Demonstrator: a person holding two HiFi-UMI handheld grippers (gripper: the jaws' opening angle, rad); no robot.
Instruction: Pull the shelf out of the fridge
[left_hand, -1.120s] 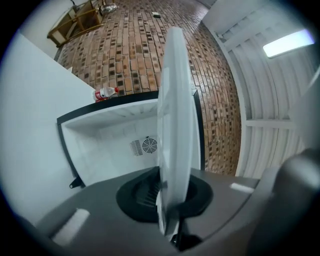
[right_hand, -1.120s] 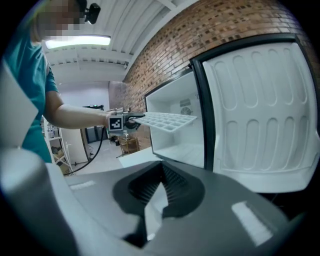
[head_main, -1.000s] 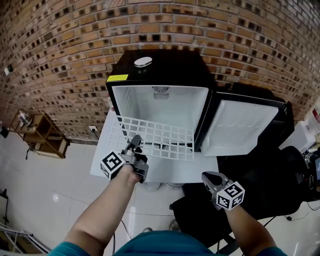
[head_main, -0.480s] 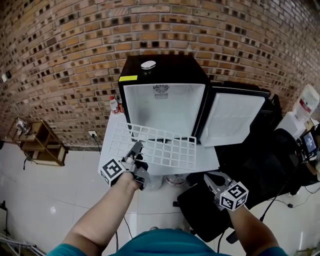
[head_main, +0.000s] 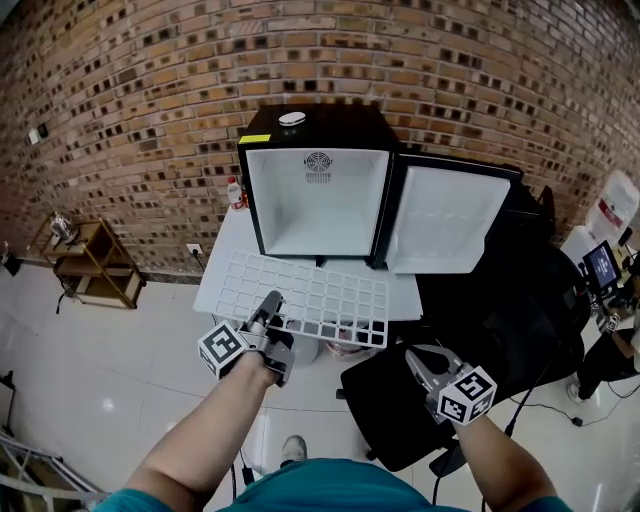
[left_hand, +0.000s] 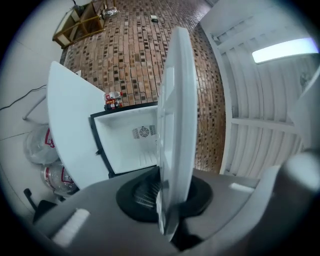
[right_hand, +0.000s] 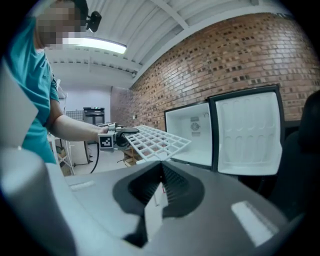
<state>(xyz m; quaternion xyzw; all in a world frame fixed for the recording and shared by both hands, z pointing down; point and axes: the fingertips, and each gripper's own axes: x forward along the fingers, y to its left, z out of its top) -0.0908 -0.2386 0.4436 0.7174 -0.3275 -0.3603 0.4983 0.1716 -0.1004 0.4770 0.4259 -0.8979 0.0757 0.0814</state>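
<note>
The black fridge (head_main: 316, 200) stands open, its white inside bare, its door (head_main: 445, 222) swung right. The white wire shelf (head_main: 305, 298) is out of the fridge and hangs roughly level above the white table (head_main: 212, 285). My left gripper (head_main: 268, 310) is shut on the shelf's near left edge. In the left gripper view the shelf (left_hand: 176, 120) runs edge-on between the pads of that gripper (left_hand: 167, 200). My right gripper (head_main: 422, 360) hovers to the right, apart from the shelf, shut and holding nothing. The right gripper view shows its jaws (right_hand: 161, 187) together, with the shelf (right_hand: 155, 142) beyond.
A wooden rack (head_main: 92, 265) stands at the left by the brick wall. A black chair (head_main: 400, 415) sits under my right hand. Small bottles (head_main: 235, 192) stand on the table beside the fridge, and water jugs (left_hand: 50, 175) lie under the table.
The shelf has come clear of the fridge toward me, still in the left gripper. Both hands drew back from the fridge, which now looks farther away.
</note>
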